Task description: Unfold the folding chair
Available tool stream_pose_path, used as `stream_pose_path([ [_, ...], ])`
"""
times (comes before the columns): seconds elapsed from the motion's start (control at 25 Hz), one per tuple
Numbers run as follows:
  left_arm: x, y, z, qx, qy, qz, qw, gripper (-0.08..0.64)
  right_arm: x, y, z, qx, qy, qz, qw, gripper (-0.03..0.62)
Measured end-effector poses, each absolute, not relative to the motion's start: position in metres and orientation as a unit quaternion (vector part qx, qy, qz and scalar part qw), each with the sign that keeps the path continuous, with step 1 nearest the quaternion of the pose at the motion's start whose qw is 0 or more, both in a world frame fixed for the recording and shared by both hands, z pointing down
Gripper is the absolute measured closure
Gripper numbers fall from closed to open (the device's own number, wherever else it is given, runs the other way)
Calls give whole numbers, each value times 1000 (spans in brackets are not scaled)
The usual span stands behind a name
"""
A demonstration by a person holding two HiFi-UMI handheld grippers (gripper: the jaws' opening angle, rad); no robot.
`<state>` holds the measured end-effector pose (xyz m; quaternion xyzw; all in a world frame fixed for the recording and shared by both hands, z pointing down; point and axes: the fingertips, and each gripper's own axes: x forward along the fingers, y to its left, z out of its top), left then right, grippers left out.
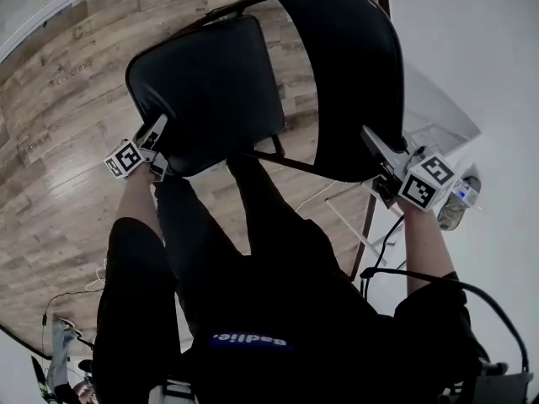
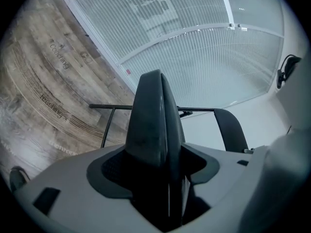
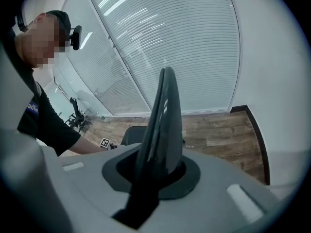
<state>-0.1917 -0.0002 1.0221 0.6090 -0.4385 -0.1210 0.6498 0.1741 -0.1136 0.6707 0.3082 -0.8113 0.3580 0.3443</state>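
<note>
A black folding chair stands in front of me, its seat (image 1: 210,82) tipped towards me and its curved backrest (image 1: 345,82) to the right. My left gripper (image 1: 156,146) straddles the seat's near-left corner. In the left gripper view the thick seat edge (image 2: 153,120) lies between the wide jaws of that gripper (image 2: 160,178), with dark gaps on both sides. My right gripper (image 1: 375,146) is shut on the backrest's lower right edge. The backrest edge (image 3: 163,115) fills the jaws of that gripper (image 3: 155,178). The chair's thin black frame bar (image 2: 146,108) runs behind the seat.
Wood-plank floor (image 1: 59,141) spreads to the left, and a white wall (image 1: 472,49) rises at the right. A glass wall with blinds (image 2: 194,47) stands beyond the chair. My dark-clothed legs (image 1: 253,251) are just below the seat. A cable (image 1: 379,251) trails on the right.
</note>
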Motion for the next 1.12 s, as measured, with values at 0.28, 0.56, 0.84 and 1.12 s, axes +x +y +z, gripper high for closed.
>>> stream_pose_path([
  [0.28,-205,5,1047,614,-451,-132,634,259,181,-115,691,298,-814,377,327,527],
  [0.56,-210,1,1046,626,-455,-115,623,253,181,-115,694,301,-818,368,324,524],
  [0.84,-243,10,1009,600,-535,8,595,229,181,-116,693,305,-817,362,330,520],
  [1.12,-192,49,867,683,-458,62,566,229,187,-105,685,322,-809,355,340,508],
])
